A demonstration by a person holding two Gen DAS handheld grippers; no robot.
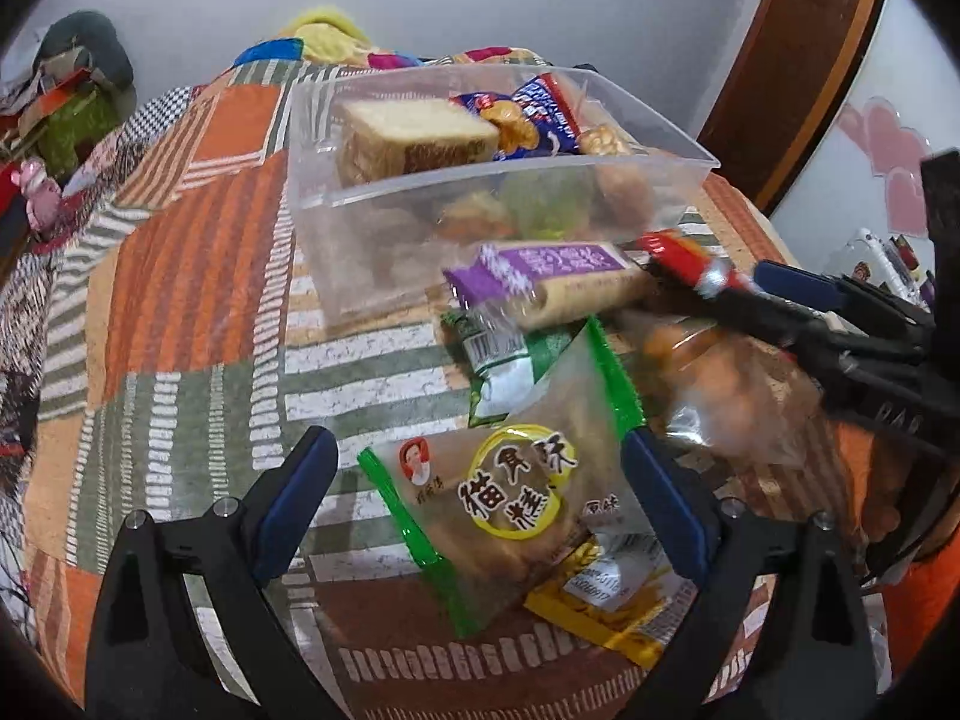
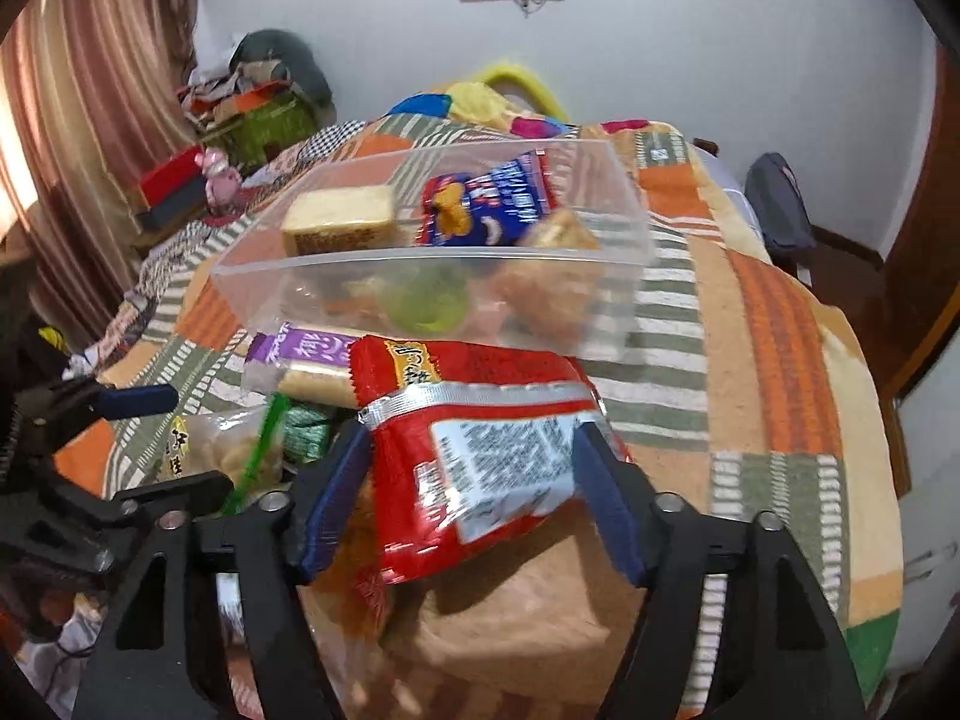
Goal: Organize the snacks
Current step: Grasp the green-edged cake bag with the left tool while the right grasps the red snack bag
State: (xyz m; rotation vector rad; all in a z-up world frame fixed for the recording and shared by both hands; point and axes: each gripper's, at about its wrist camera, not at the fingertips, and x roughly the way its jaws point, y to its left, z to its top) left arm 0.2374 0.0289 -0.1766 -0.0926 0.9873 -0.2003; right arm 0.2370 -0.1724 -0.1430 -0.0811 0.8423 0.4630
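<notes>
While its blue pads press both sides of a red snack packet [image 2: 474, 450], the right gripper [image 2: 471, 492] is held just short of the clear plastic bin [image 2: 618, 276]. The left gripper [image 1: 480, 498] is spread wide around a green-edged cake packet [image 1: 510, 492], no pad seen touching it. One purple-wrapped bar [image 1: 540, 282] lies against the bin's near wall. Inside, one sponge cake slice [image 1: 408, 138] and one blue packet [image 1: 534, 114] can be counted.

Two black handheld grippers showing blue-padded fingers

The left gripper [image 1: 480, 504] and right gripper [image 2: 474, 498] are showing matte black triangular frames, silver screws at the joints, and dark blue fingers [image 1: 294, 504].
</notes>
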